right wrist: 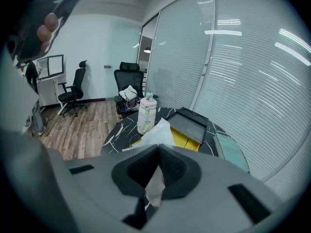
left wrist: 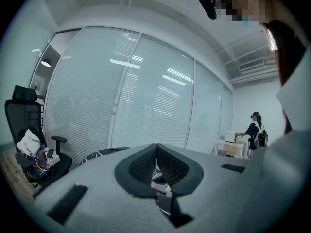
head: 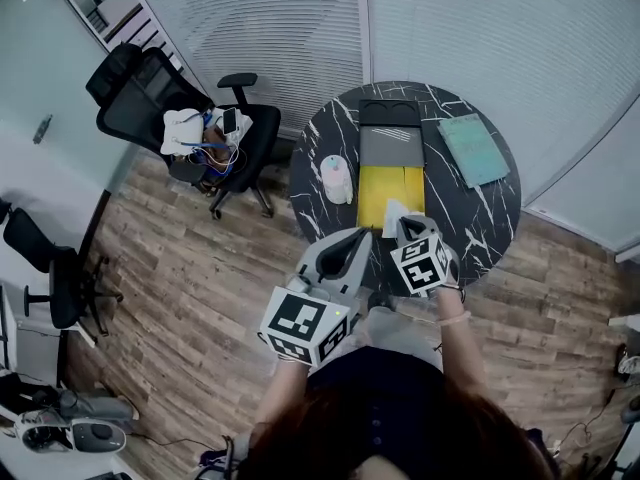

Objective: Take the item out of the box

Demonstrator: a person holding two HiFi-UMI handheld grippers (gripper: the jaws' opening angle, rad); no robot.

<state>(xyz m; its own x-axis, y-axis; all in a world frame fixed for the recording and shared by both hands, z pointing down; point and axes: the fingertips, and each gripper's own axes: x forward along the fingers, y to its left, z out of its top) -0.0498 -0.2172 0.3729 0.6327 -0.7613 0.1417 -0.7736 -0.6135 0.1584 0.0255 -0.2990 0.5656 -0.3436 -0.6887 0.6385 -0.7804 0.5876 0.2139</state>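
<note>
An open box (head: 391, 150) with a dark lid, grey inside and yellow flaps lies on the round black marble table (head: 480, 218). My right gripper (head: 404, 224) hovers over the box's near yellow end, shut on a thin white crumpled bag (head: 395, 211). In the right gripper view the white bag (right wrist: 159, 131) sticks up out of the closed right gripper (right wrist: 158, 152), with the box (right wrist: 188, 125) beyond it. My left gripper (head: 356, 240) is at the table's front edge, left of the right one. In its own view the left gripper (left wrist: 156, 152) is shut with nothing held.
A white bottle (head: 337, 179) stands left of the box, and a teal notebook (head: 474, 148) lies to its right. A black office chair (head: 170, 118) loaded with items is off to the left. Glass walls with blinds rise behind the table. A person (left wrist: 253, 130) stands far off.
</note>
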